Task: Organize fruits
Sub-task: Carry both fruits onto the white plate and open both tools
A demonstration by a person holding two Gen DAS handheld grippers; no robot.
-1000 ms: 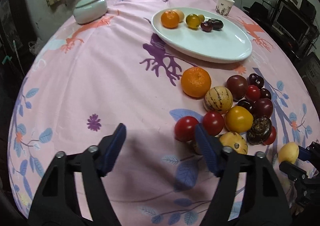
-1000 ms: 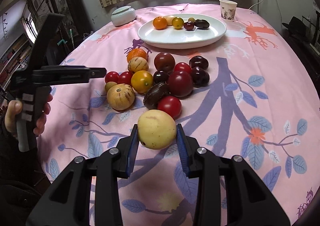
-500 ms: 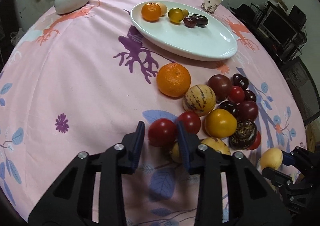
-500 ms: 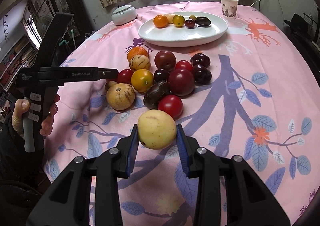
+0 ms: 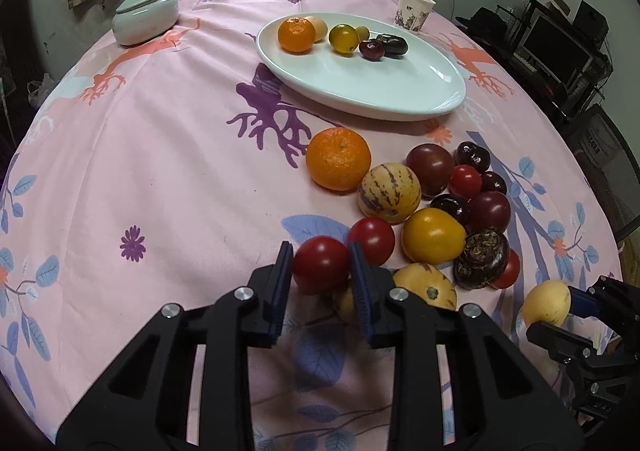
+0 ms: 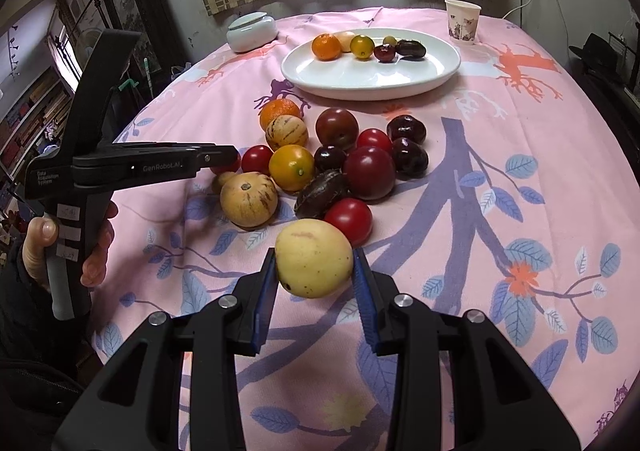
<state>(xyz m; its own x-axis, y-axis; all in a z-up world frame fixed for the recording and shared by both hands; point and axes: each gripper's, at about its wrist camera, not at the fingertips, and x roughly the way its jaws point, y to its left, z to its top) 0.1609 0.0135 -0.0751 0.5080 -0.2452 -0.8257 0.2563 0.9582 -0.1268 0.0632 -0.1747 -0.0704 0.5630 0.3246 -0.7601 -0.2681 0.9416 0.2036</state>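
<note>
My left gripper (image 5: pixel 320 249) is closing tight on a red tomato (image 5: pixel 320 265) at the near-left edge of the fruit pile, its blue pads pressed on both sides. Beside it lie another red tomato (image 5: pixel 372 239), a yellow tomato (image 5: pixel 434 235), a striped melon (image 5: pixel 389 193) and an orange (image 5: pixel 338 159). My right gripper (image 6: pixel 315 257) is shut on a pale yellow fruit (image 6: pixel 314 261), held just above the cloth in front of the pile. The white plate (image 6: pixel 360 79) beyond holds an orange, a yellow tomato and dark plums along its far rim.
A lidded pale ceramic jar (image 5: pixel 145 15) stands at the far left, a paper cup (image 5: pixel 415 11) behind the plate. A person's hand (image 6: pixel 40 247) grips the left tool's handle at the table's left edge. Bare pink cloth lies left of the pile and on the plate's near half.
My left gripper went from wide open to shut around the red tomato, moving in toward the pile. The right gripper kept still with the yellow fruit.
</note>
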